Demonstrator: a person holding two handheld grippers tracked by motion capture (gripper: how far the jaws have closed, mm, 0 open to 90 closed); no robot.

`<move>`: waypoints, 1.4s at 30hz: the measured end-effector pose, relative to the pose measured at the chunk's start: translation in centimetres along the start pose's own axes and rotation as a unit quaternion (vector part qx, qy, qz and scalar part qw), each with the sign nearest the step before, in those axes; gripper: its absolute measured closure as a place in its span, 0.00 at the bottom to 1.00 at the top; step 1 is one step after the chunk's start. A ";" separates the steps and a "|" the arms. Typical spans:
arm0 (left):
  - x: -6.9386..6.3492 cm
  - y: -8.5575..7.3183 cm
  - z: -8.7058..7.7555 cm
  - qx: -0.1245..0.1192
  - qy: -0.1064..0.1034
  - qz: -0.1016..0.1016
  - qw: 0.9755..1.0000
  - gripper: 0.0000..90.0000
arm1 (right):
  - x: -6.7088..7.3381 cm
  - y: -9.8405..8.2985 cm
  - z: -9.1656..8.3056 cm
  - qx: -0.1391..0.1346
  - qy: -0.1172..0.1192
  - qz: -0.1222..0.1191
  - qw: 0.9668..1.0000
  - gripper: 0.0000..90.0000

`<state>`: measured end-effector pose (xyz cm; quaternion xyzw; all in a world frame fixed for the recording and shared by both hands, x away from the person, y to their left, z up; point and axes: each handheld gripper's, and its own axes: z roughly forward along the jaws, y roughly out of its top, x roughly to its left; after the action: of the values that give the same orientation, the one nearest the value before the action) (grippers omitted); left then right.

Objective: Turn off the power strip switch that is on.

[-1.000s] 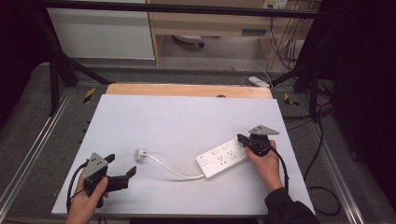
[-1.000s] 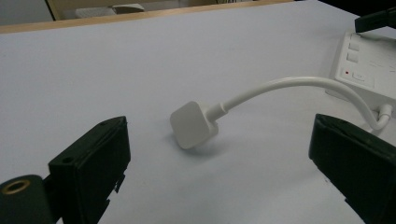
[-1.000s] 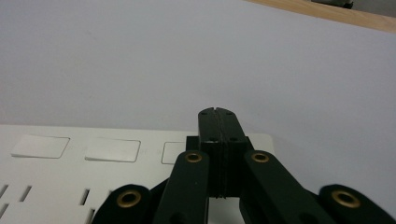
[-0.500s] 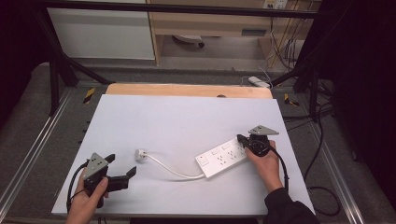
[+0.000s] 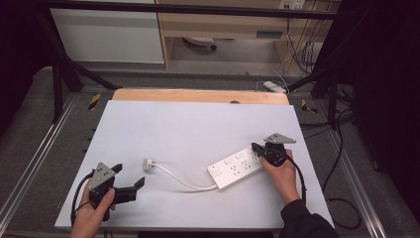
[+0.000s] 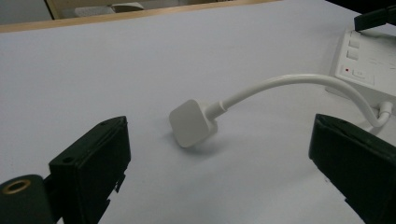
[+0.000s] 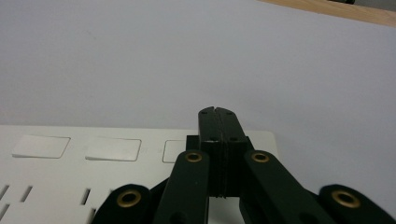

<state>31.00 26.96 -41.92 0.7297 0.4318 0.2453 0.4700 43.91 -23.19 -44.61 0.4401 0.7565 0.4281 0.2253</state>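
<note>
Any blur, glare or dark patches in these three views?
High view: table evenly lit, dark surroundings, slightly soft. Left gripper view: plug sharp with a faint shadow, near jaws blurred. Right gripper view: power strip and closed jaws soft; no glare.

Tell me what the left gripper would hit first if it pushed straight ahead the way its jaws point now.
Probably the white plug: it lies on the table between the open jaws of the left gripper, ahead of them, though depth is hard to judge.

High view overlooks table (image 5: 198, 124); gripper views skim it closely, probably.
</note>
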 end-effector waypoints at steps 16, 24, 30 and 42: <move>0.0 -0.1 0.1 0.005 0.001 0.002 1.000 0.06 | 0.0 0.0 0.0 0.000 0.000 0.006 1.000 1.00; 0.0 -0.1 0.1 0.007 0.001 0.003 1.000 0.06 | 0.0 -0.2 0.1 0.003 -0.002 0.009 1.000 1.00; 0.0 -0.1 0.1 0.006 0.000 0.002 1.000 0.06 | 0.0 -0.2 0.1 0.002 -0.002 0.010 1.000 1.00; 0.0 -0.1 0.1 0.005 0.000 0.003 1.000 0.06 | 0.0 -0.1 0.0 -0.002 0.002 0.009 1.000 1.00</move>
<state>31.07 26.93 -42.06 0.7333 0.4310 0.2447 0.4654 43.88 -23.26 -44.72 0.4452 0.7522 0.4326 0.2211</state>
